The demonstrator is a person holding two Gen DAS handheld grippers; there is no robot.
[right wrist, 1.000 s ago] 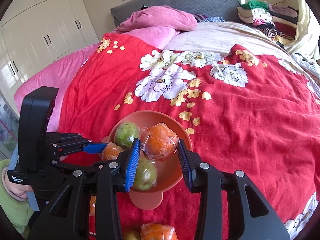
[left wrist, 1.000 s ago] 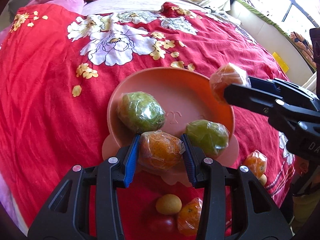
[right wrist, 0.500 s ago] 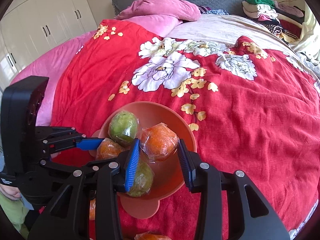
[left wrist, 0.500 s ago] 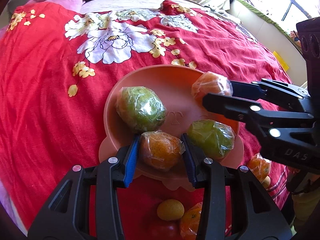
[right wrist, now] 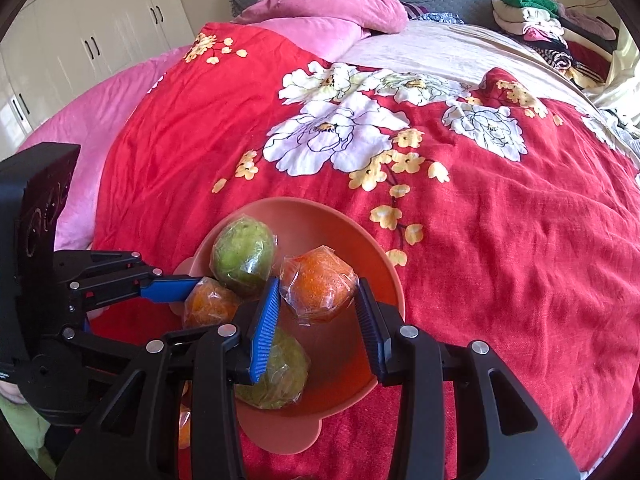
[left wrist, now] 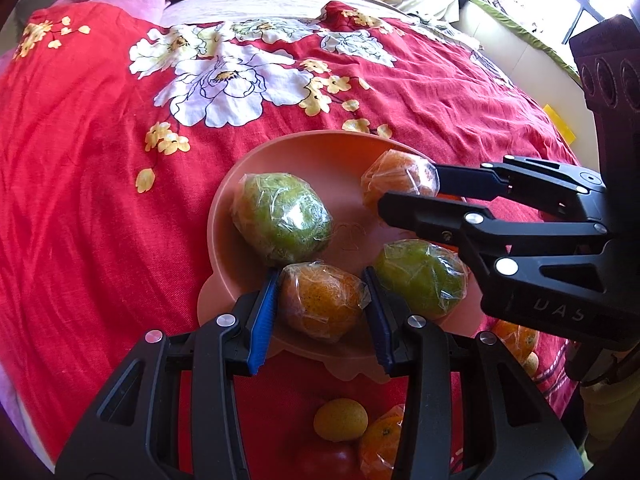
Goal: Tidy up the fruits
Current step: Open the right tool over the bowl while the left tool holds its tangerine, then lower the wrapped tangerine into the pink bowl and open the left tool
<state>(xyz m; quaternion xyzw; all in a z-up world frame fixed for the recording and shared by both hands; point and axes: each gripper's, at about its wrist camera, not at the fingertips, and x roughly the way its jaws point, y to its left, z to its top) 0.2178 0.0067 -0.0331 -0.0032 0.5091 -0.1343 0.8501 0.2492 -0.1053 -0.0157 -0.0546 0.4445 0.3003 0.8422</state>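
Note:
A pink bowl point(left wrist: 320, 152) point(right wrist: 384, 280) sits on the red floral bedspread. It holds two plastic-wrapped green fruits point(left wrist: 282, 216) point(left wrist: 420, 276) point(right wrist: 244, 254) point(right wrist: 276, 376). My left gripper point(left wrist: 322, 300) is shut on a wrapped orange point(left wrist: 320, 300) point(right wrist: 210, 306) at the bowl's near rim. My right gripper point(right wrist: 316, 308) is shut on another wrapped orange point(right wrist: 318, 286) point(left wrist: 400, 180), low inside the bowl at its far side.
Loose fruit lies on the bedspread below the bowl: a small yellow fruit point(left wrist: 340, 420), a wrapped orange point(left wrist: 380, 440), a red fruit point(left wrist: 324, 460) and another orange point(left wrist: 516, 338). Pink pillows point(right wrist: 320, 12) and piled clothes point(right wrist: 552, 32) lie at the bed's far end.
My right gripper has carried its orange from above the bowl's rim down into the bowl. My left gripper has stayed shut on its orange at the near rim.

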